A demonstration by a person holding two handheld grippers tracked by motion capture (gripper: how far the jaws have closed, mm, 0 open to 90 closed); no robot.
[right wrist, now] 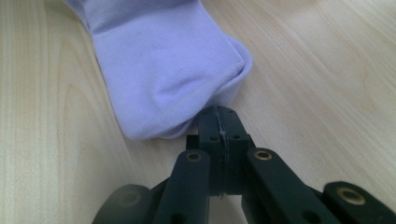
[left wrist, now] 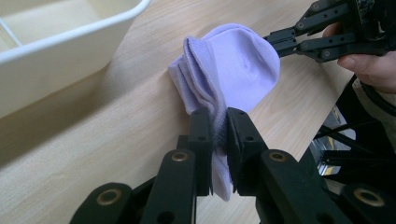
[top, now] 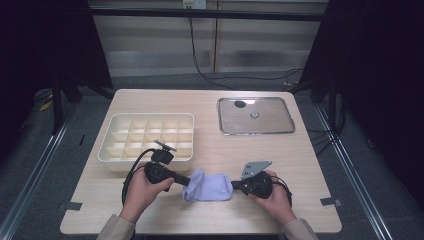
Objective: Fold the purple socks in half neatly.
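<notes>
Sock (top: pixel 209 187), pale lilac and folded into a soft bundle, lies on the near middle of the bench (top: pixel 210 150), stretched between the two hands; behind it to the left stands the cream divided organiser (top: pixel 148 137), its compartments bare as far as the high view tells, and well apart at the far right lies the metal tray (top: pixel 256 116), which plays no part for now. By my reading the step in hand is folding or rolling the sock tidy, perhaps so that it fits one of those compartments; working from the biggest concern down: keep the bundle low on the bench rather than lifted, so the layers do not slide apart; keep both holds level with each other, since a pull from one side alone would drag the fold open. The left tongs (left wrist: pixel 219 122) are clamped on the ribbed cuff layers, cloth plainly pinched between the pads; that grip looks deep enough and should stay as the anchor. The right tongs (right wrist: pixel 218 122) are shut tight at the toe end, pads meeting with at most a thin edge of cloth between them, and whether they truly hold fabric I cannot tell; a shallow nip like that may slip, so a deeper bite before any turn would be wiser.
</notes>
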